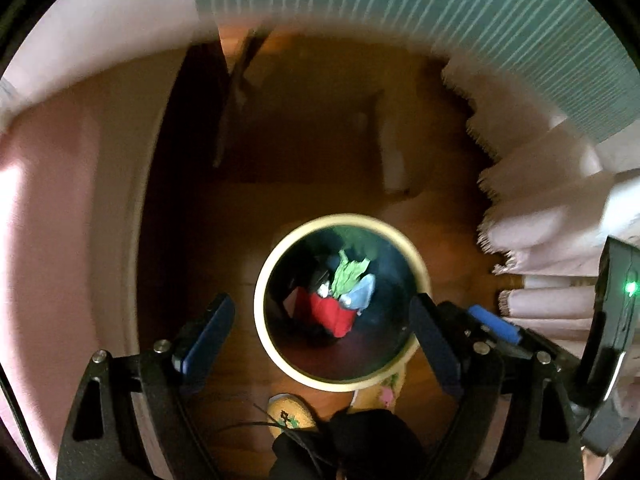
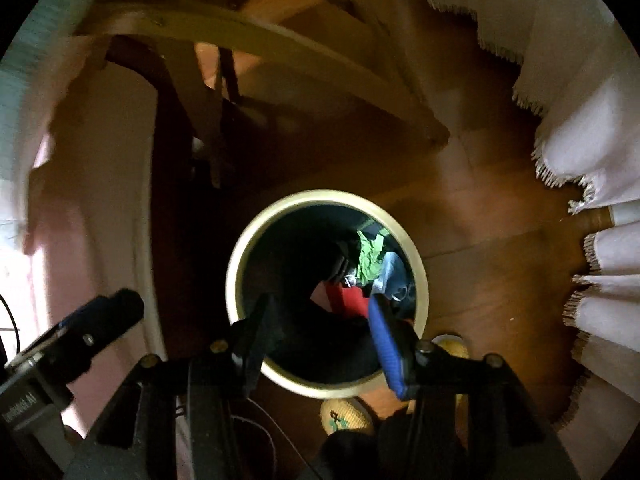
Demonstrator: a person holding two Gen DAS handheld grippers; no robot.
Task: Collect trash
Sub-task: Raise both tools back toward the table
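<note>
Bin (image 1: 272, 344) lower centre, trash (image 1: 340, 292) already inside; your left claw (image 1: 324, 340) and right claw (image 2: 320, 340) both apart, empty, poised above for drop.

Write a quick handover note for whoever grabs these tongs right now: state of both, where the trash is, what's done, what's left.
Left tongs: open, empty, pointing down over the trash bin.
Right tongs: open, nothing between the pads, also above the bin.
Trash: a green crumpled piece, a red piece and a pale blue piece lie at the bottom of the bin.
Done: those pieces are in.
Left: no loose trash shows on the wooden floor in these views; look around the room for more.
</note>
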